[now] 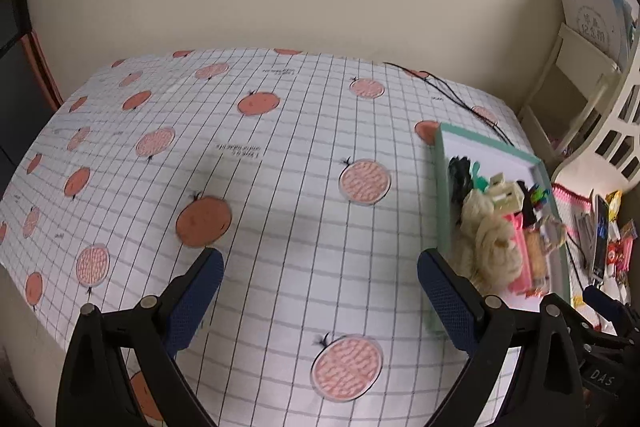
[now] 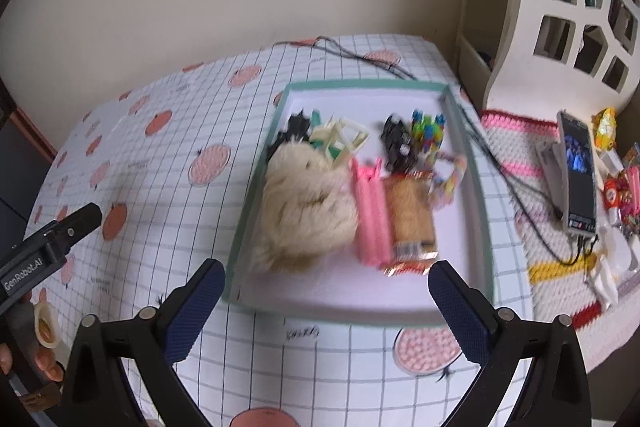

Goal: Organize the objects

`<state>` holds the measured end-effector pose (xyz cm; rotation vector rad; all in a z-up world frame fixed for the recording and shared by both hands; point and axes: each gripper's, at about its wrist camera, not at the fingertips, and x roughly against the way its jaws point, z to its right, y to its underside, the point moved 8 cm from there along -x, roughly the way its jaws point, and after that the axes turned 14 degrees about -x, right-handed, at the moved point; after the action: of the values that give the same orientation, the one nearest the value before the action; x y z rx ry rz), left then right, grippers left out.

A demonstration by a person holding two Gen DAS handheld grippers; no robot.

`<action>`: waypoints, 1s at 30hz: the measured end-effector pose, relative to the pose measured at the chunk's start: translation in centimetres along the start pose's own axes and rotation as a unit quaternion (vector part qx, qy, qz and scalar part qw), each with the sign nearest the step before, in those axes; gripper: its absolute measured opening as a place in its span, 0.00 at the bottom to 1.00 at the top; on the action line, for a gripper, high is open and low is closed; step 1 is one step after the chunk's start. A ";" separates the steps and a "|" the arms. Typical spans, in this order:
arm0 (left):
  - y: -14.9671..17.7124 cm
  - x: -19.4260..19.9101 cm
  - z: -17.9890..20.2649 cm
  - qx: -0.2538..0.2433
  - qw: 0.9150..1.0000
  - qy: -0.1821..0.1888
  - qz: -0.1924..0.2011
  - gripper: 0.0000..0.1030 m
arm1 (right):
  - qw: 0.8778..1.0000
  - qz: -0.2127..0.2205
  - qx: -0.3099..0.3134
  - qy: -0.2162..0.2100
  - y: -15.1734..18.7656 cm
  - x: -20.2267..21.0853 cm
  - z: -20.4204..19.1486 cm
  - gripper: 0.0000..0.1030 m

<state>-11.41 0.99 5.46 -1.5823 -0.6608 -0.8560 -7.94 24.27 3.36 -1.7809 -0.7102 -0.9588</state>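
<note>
A shallow tray with a green rim [image 2: 256,187] sits on the gridded tablecloth and holds a jumble of small things. Among them are a cream fluffy plush [image 2: 308,211], a pink ribbed case [image 2: 372,215], an orange snack packet [image 2: 412,223], a cream claw clip [image 2: 344,139], a black item [image 2: 396,139] and coloured bricks [image 2: 428,131]. My right gripper [image 2: 326,279] hangs open over the tray's near edge, holding nothing. My left gripper [image 1: 320,283] is open above bare cloth, with the tray [image 1: 440,195] and plush [image 1: 492,247] just to its right.
A phone [image 2: 578,171] stands on a crocheted mat [image 2: 520,155] right of the tray, with cables [image 2: 360,57] and snack packets [image 2: 616,191] nearby. A white lattice shelf [image 2: 560,7] fills the back right corner. The cloth [image 1: 280,187] left of the tray is flat and wide.
</note>
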 end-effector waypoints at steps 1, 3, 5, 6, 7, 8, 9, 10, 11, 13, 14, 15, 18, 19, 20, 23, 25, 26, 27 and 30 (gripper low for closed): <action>0.7 0.0 -0.2 0.002 1.000 0.001 -0.001 0.95 | 1.000 -0.001 0.002 0.001 0.5 -0.1 -0.1 1.00; 1.8 -0.1 -0.7 0.006 1.000 0.000 -0.005 0.95 | 1.000 -0.001 0.005 0.005 1.4 -0.2 -0.3 1.00; 3.0 -0.4 -1.0 0.008 1.000 -0.001 -0.011 0.95 | 1.000 -0.001 0.007 0.009 2.2 -0.4 -0.3 1.00; 3.5 -0.5 -1.1 0.008 1.000 -0.001 -0.015 0.95 | 1.000 -0.001 0.006 0.009 2.6 -0.4 -0.3 1.00; 4.1 -0.7 -1.1 0.006 1.000 -0.002 -0.017 0.95 | 1.000 -0.001 0.003 0.009 3.0 -0.5 -0.2 1.00; 4.7 -0.8 -1.2 0.004 1.000 -0.003 -0.018 0.95 | 1.000 -0.002 0.001 0.009 3.3 -0.5 -0.2 1.00; 5.0 -0.8 -1.2 0.001 1.000 -0.003 -0.018 0.95 | 1.000 -0.002 -0.002 0.010 3.7 -0.6 -0.1 1.00; 5.5 -0.9 -1.2 0.000 1.000 -0.005 -0.018 0.95 | 1.000 -0.003 -0.004 0.010 4.1 -0.7 0.0 1.00; 5.9 -0.9 -1.2 -0.001 1.000 -0.005 -0.019 0.95 | 1.000 -0.005 -0.005 0.011 4.4 -0.9 0.1 1.00; 7.0 -1.1 -1.1 0.000 1.000 -0.001 -0.023 0.95 | 1.000 -0.007 -0.006 0.017 5.2 -1.3 0.3 1.00; 7.4 -1.3 -1.1 0.001 1.000 0.001 -0.025 0.95 | 1.000 -0.008 -0.007 0.018 5.6 -1.5 0.3 1.00; 7.7 -1.4 -1.0 0.001 1.000 0.002 -0.027 0.95 | 1.000 -0.011 -0.008 0.017 6.0 -1.8 0.4 1.00; 8.9 -1.6 -1.2 0.003 1.000 0.000 -0.028 0.95 | 1.000 -0.017 -0.011 0.018 7.1 -2.5 0.5 1.00; 9.4 -1.7 -1.2 0.003 1.000 0.000 -0.030 0.95 | 1.000 -0.018 -0.011 0.020 7.4 -2.8 0.5 1.00; 9.6 -1.9 -1.2 0.003 1.000 0.001 -0.031 0.95 | 1.000 -0.018 -0.011 0.021 7.7 -2.9 0.6 1.00; 10.8 -2.3 -1.4 -0.001 0.999 -0.006 -0.036 0.95 | 0.999 -0.018 -0.013 0.025 8.3 -3.5 0.8 1.00; 11.4 -2.5 -1.6 -0.003 0.999 -0.014 -0.035 0.95 | 0.999 -0.021 -0.016 0.028 8.8 -3.9 1.0 1.00; 11.7 -2.6 -1.6 -0.004 0.999 -0.016 -0.035 0.95 | 0.999 -0.023 -0.017 0.030 9.1 -4.1 1.1 1.00; 11.9 -2.7 -1.6 -0.006 0.999 -0.017 -0.036 0.95 | 0.999 -0.025 -0.018 0.031 9.3 -4.3 1.1 1.00; 12.5 -3.1 -1.5 -0.006 0.999 -0.014 -0.040 0.95 | 0.999 -0.028 -0.021 0.033 9.8 -4.8 1.3 1.00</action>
<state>-3.43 -2.65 -4.04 -1.5897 -0.7433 -0.8999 -2.18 21.59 -5.67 -1.7656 -0.7060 -1.0707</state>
